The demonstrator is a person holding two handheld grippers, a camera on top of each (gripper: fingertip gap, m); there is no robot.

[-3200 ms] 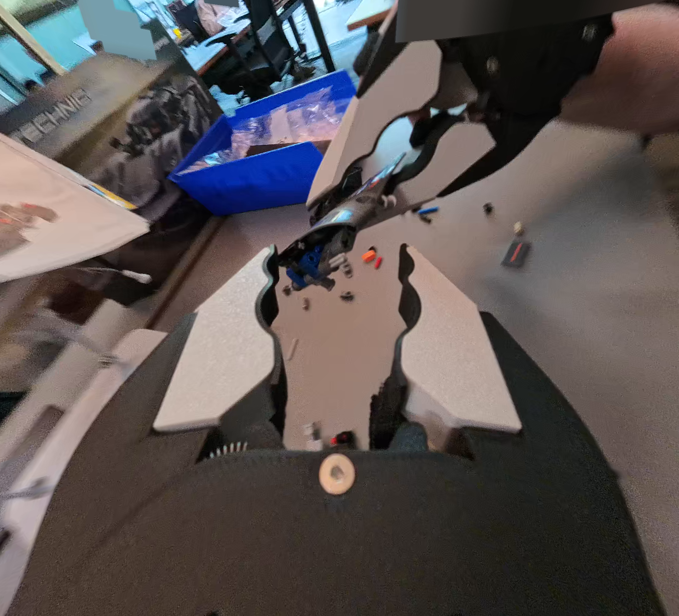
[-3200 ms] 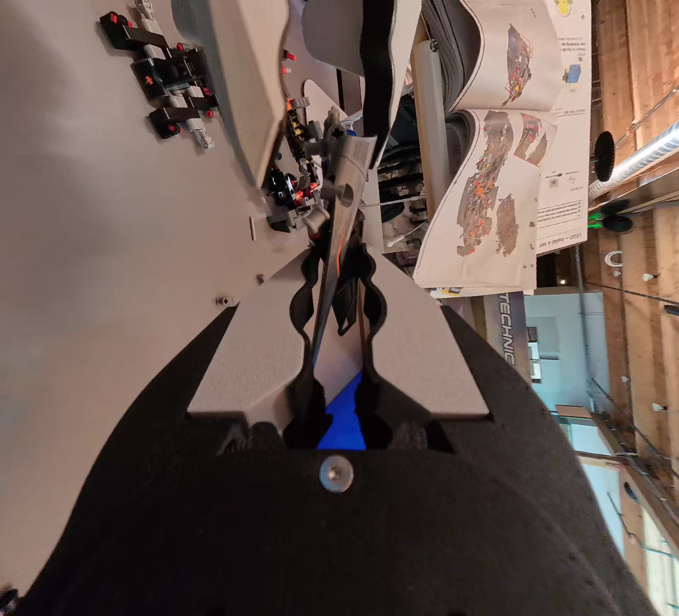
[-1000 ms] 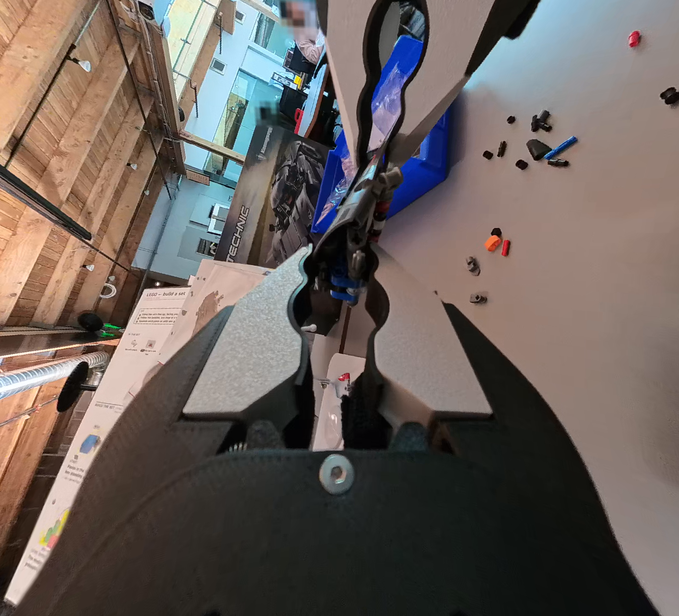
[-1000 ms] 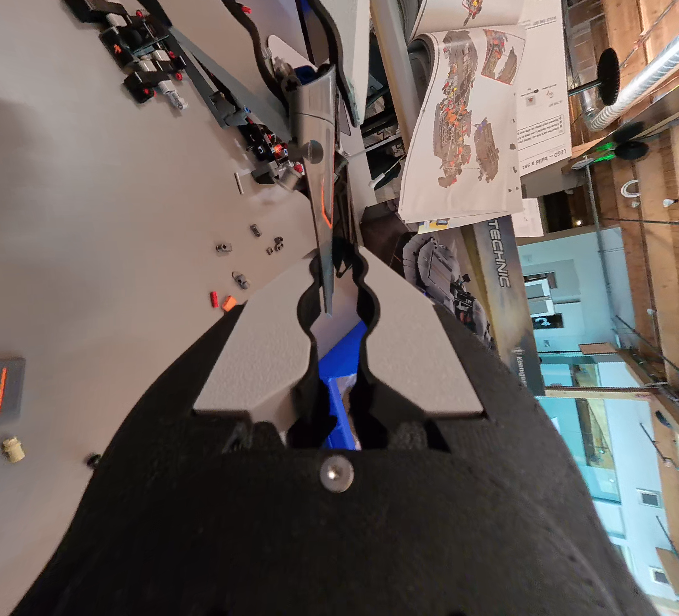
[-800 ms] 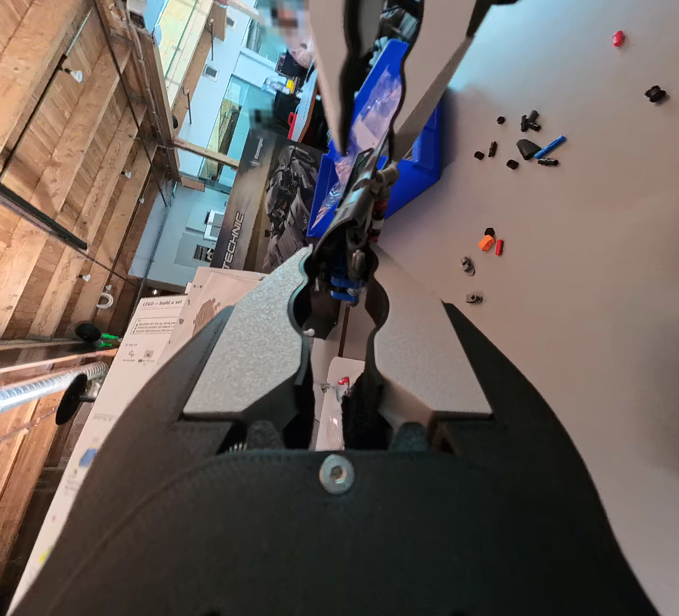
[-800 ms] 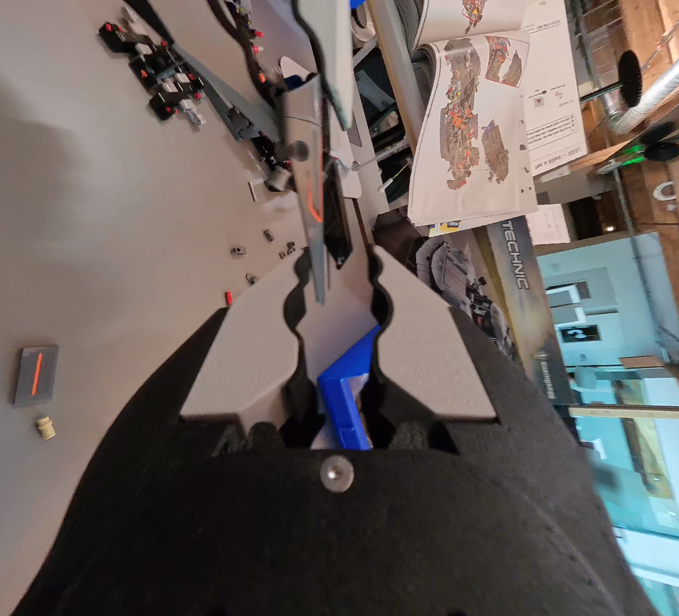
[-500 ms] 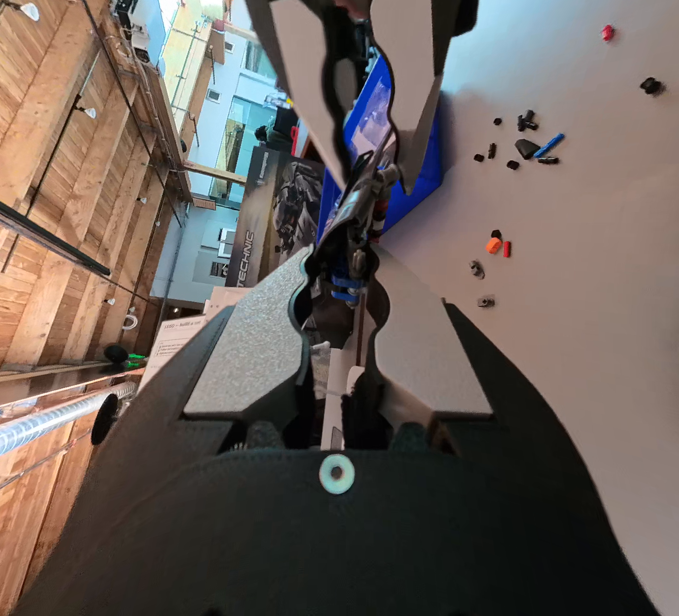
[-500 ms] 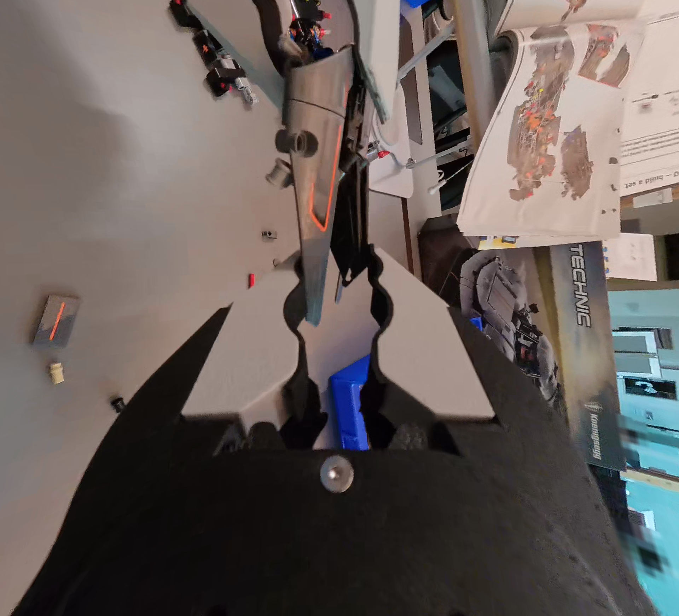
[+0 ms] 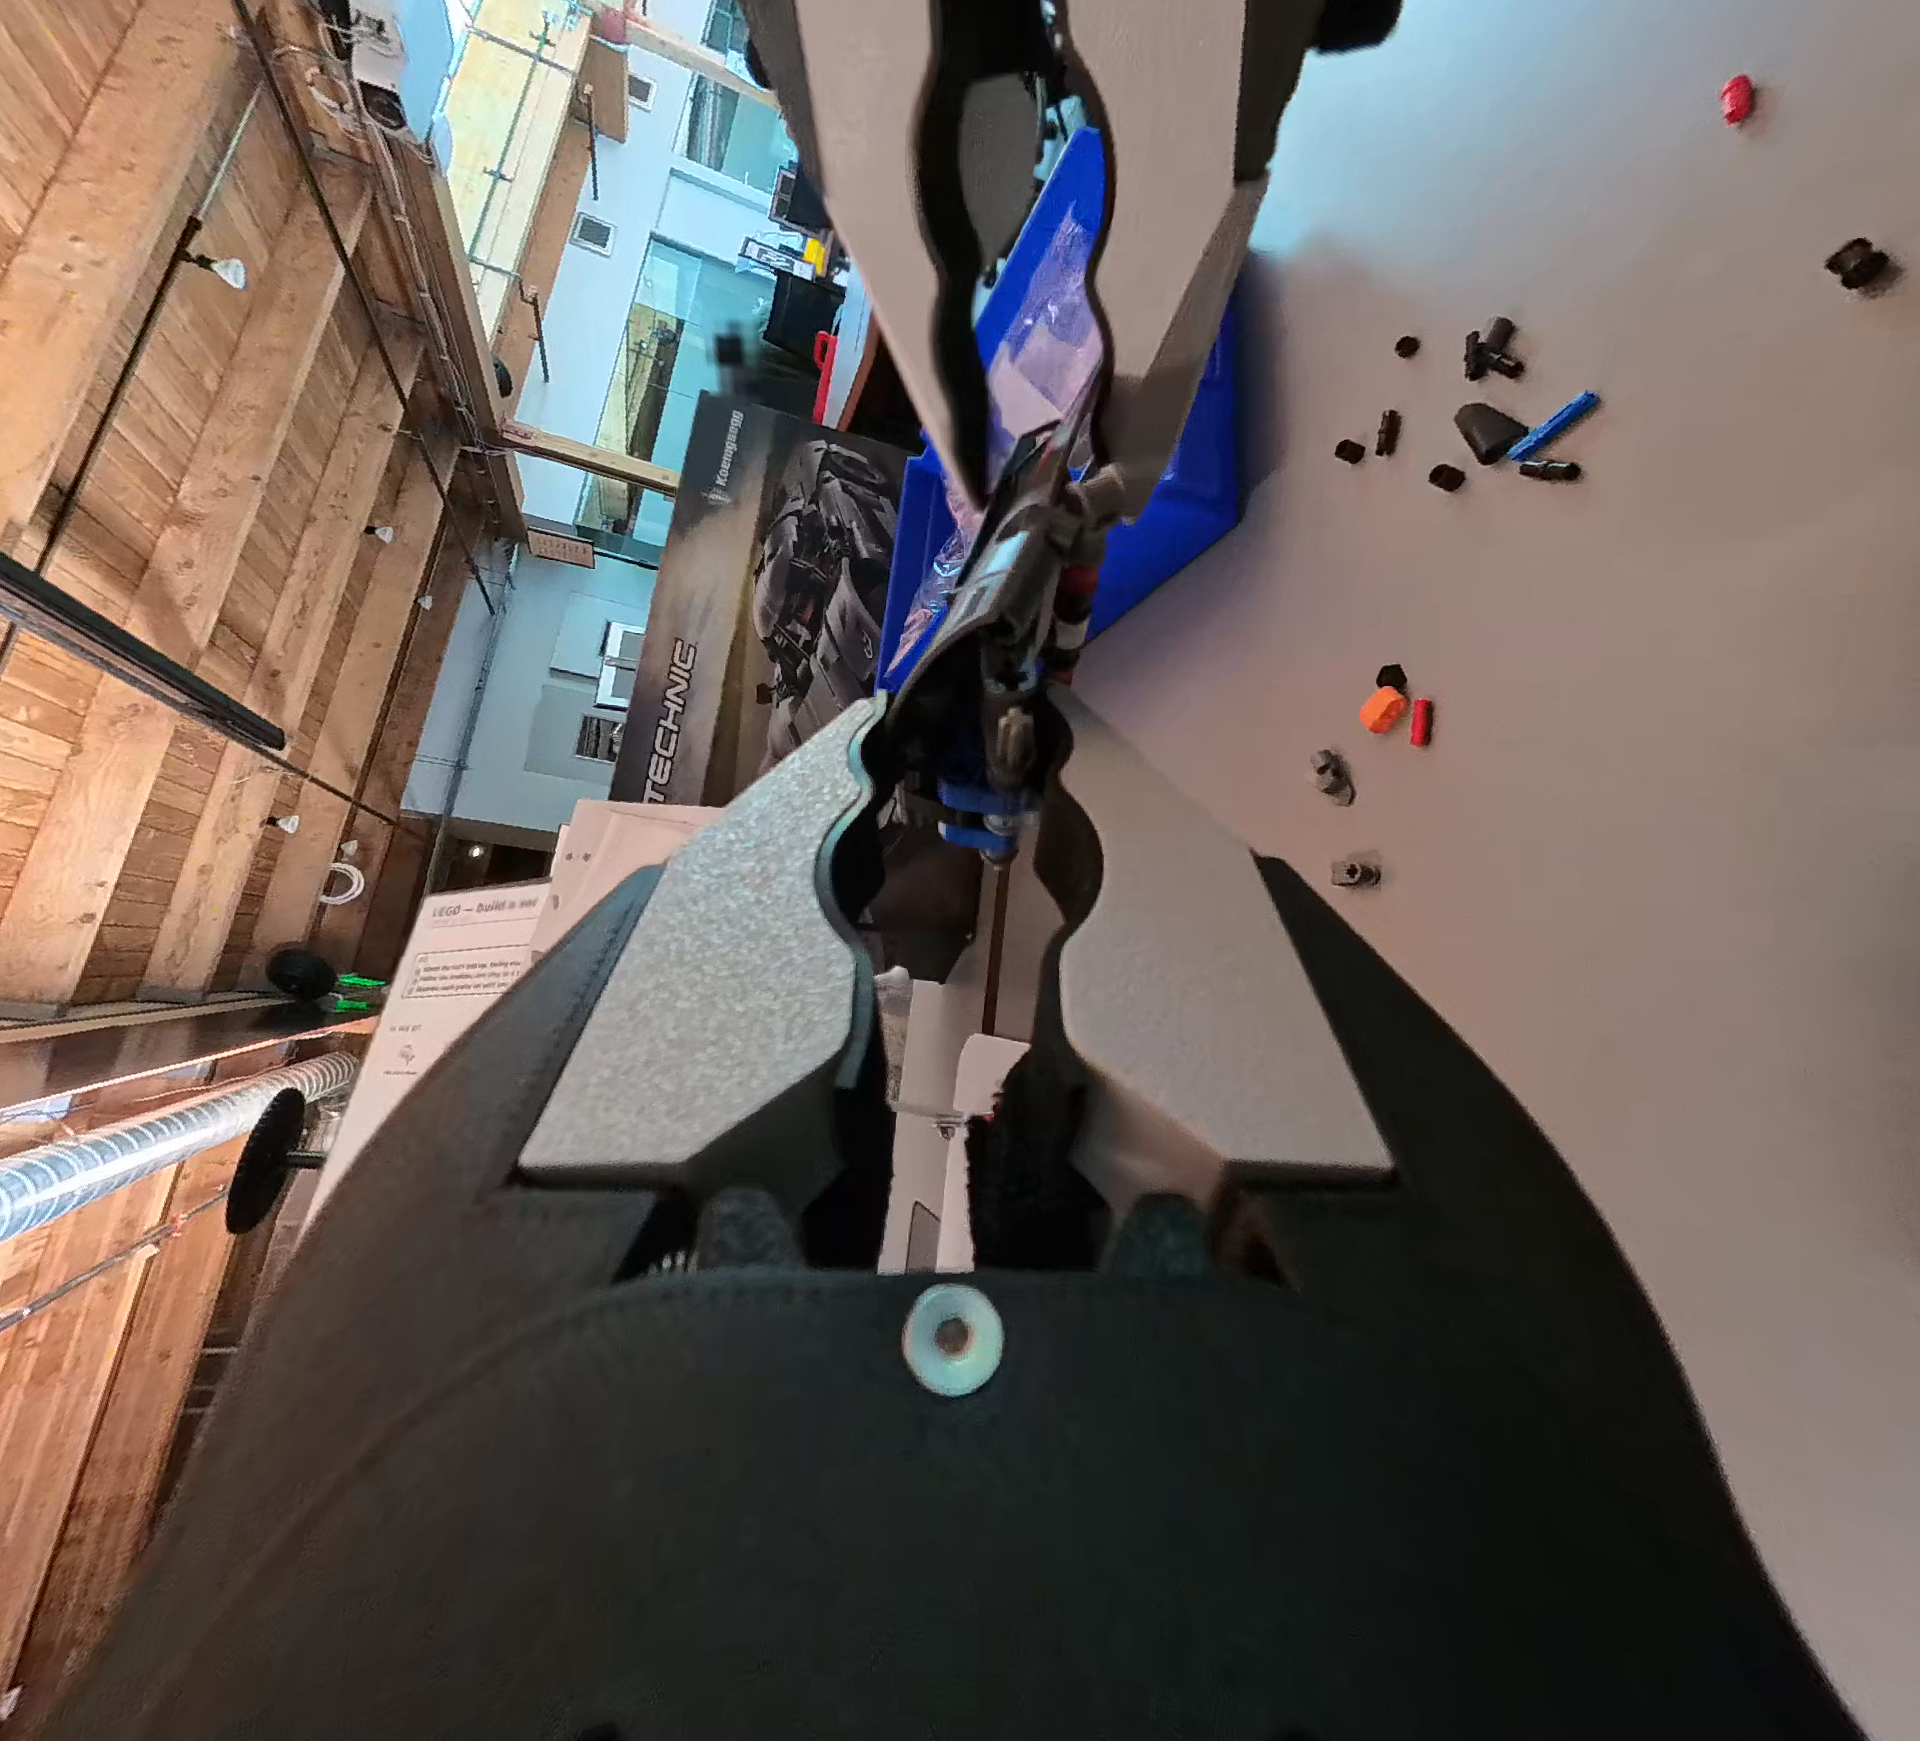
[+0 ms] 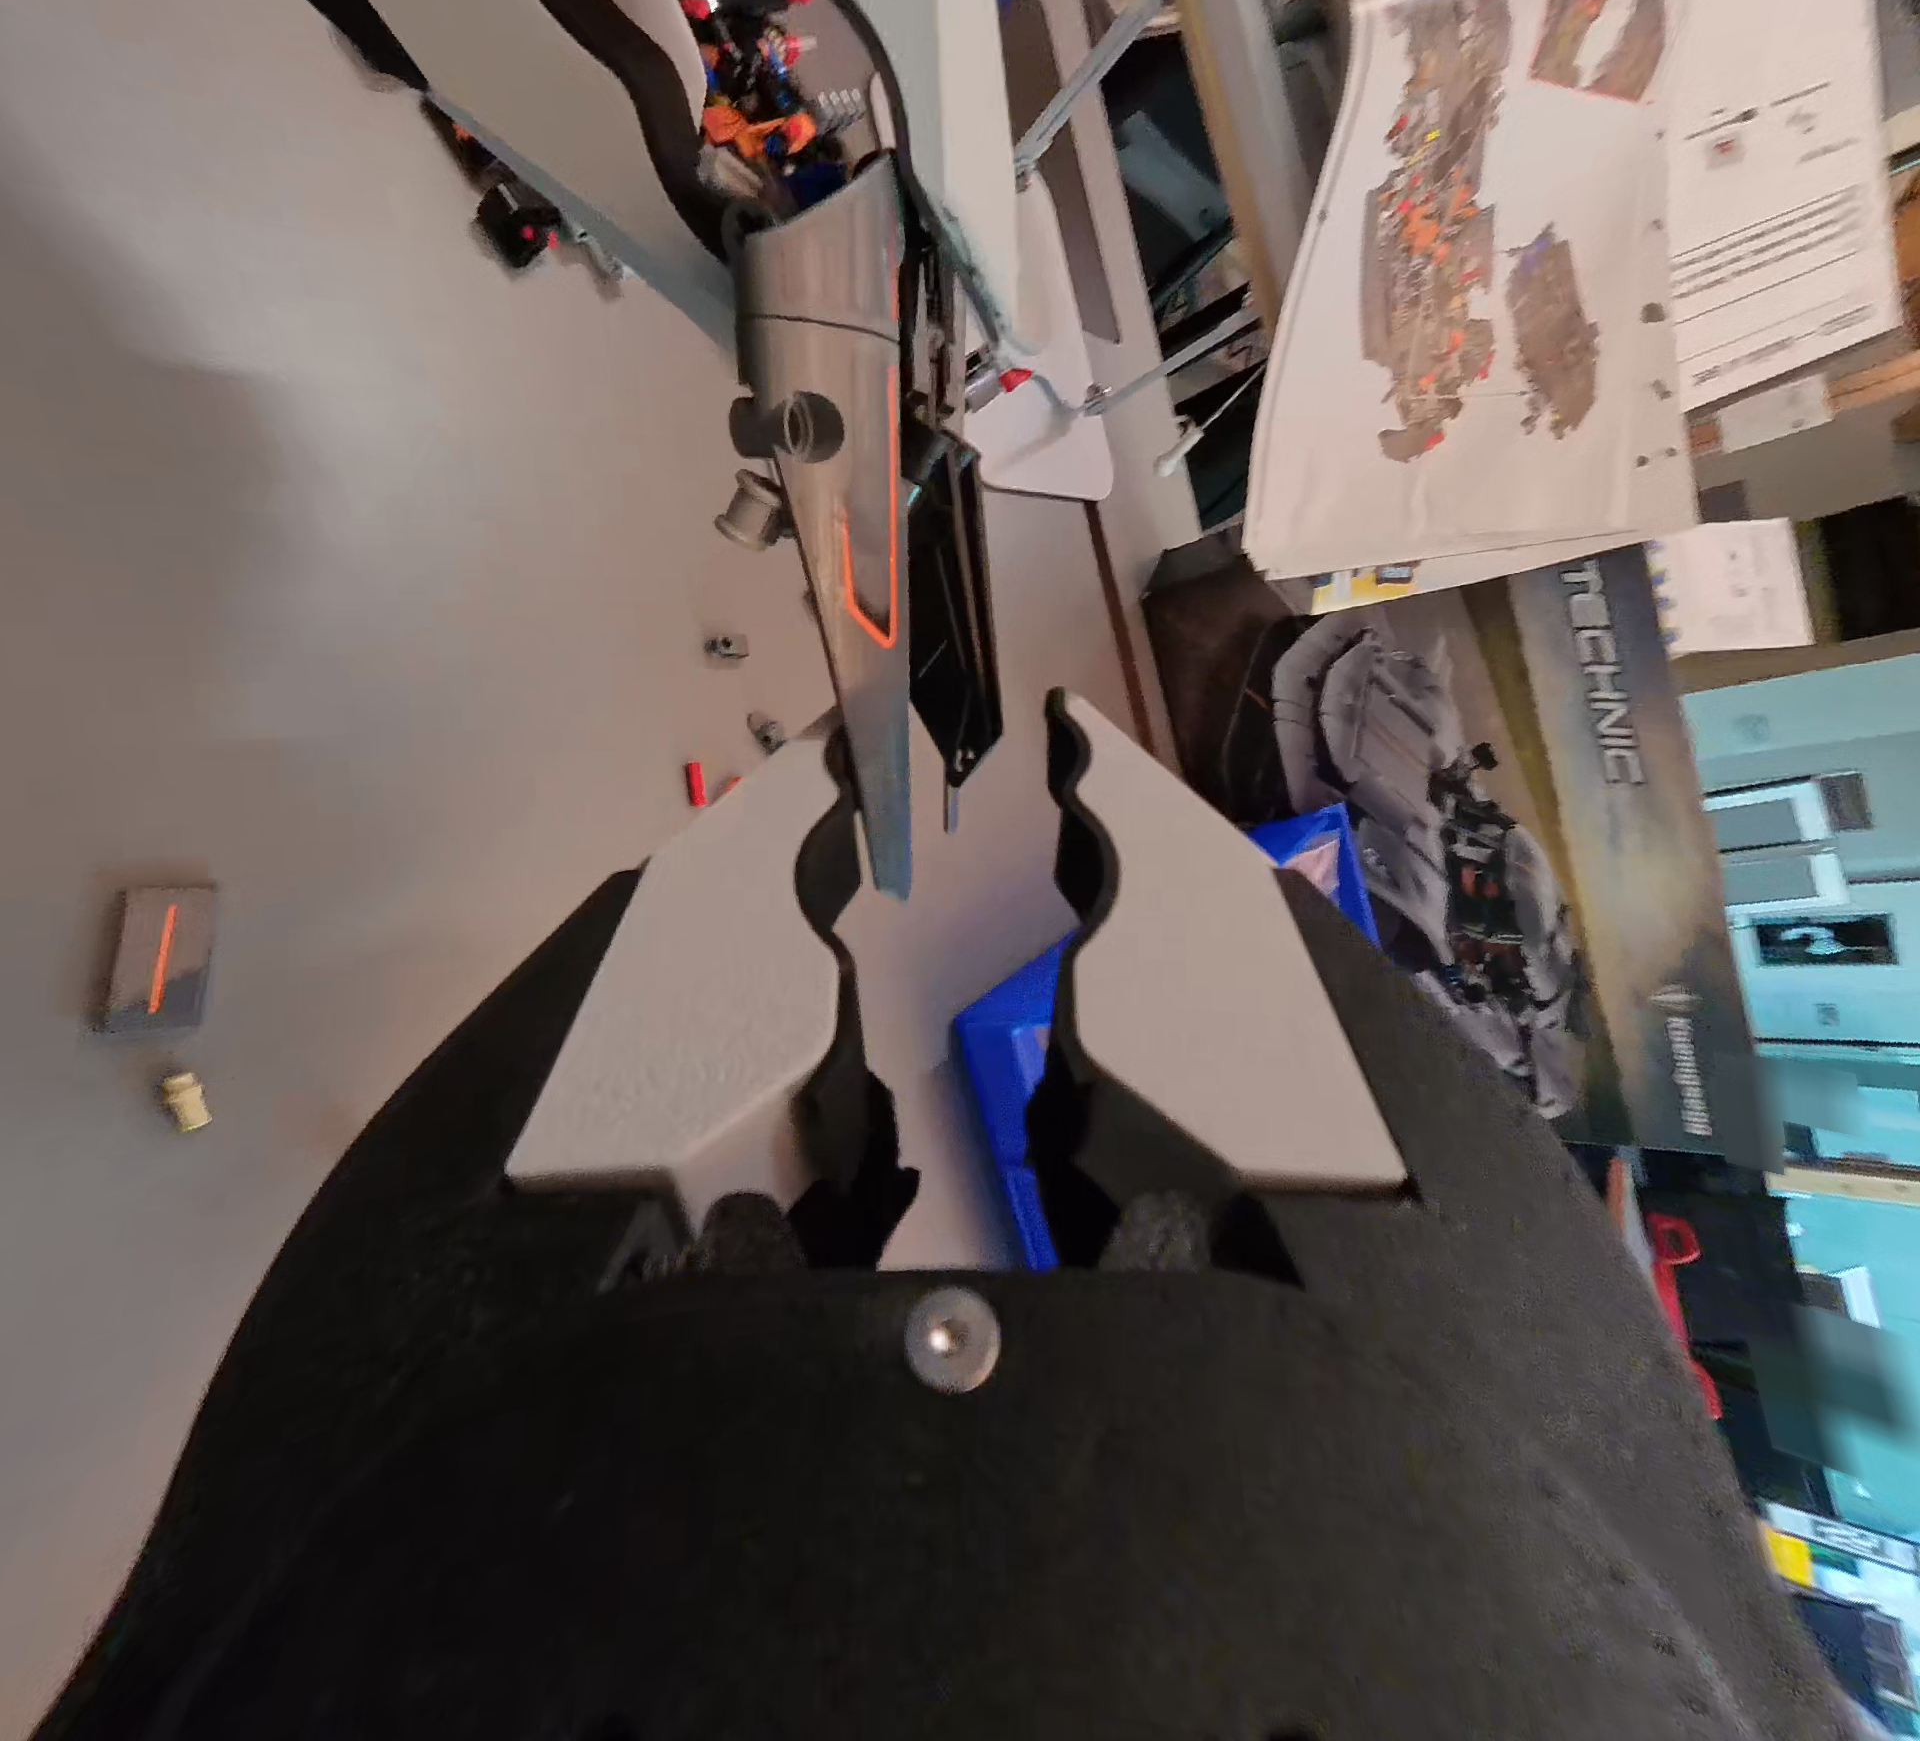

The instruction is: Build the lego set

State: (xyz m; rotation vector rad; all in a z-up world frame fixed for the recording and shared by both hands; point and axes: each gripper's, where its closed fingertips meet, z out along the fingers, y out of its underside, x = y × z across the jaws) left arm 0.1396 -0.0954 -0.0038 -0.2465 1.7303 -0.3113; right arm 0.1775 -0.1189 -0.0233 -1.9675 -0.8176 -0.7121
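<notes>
The lego piece [image 10: 852, 486], a long grey pointed part with an orange line, was up in the air above the surface [image 10: 312, 444]. The left gripper [image 9: 961, 756] held its thick end tight in narrow jaws. A second before, the right gripper [image 10: 945, 808] had pinched the thin tip. Now its jaws had spread apart, and the tip only poked in between them, close to one jaw. So the piece had been passed to the left side. The right gripper looked free to fetch one of the small parts [image 9: 1382, 712] lying on the surface.
</notes>
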